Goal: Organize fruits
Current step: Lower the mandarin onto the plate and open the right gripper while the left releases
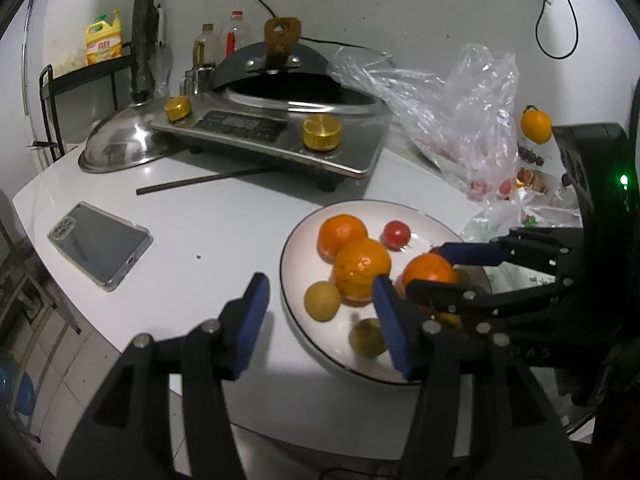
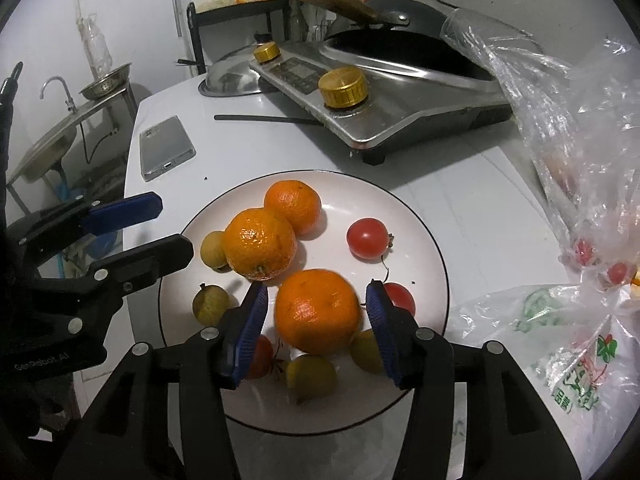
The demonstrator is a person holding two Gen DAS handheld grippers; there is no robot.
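Observation:
A white plate (image 2: 420, 216) holds three oranges, red cherry tomatoes (image 2: 368, 238) and small yellow-green fruits (image 2: 211, 304). My right gripper (image 2: 316, 300) stands with its blue pads either side of the nearest orange (image 2: 318, 312); small gaps show beside the pads. In the left wrist view the same gripper (image 1: 420, 266) reaches over the plate (image 1: 304, 236) around that orange (image 1: 430, 270). My left gripper (image 1: 322, 300) is open and empty over the plate's left edge, also visible in the right wrist view (image 2: 160, 226).
A steel induction cooker (image 2: 400, 100) with a wok stands behind the plate. A phone (image 2: 166, 148) and a black stick (image 2: 268, 119) lie at the left. Clear plastic bags (image 2: 580, 152) with tomatoes crowd the right. A steel lid (image 1: 120, 144) rests at the back left.

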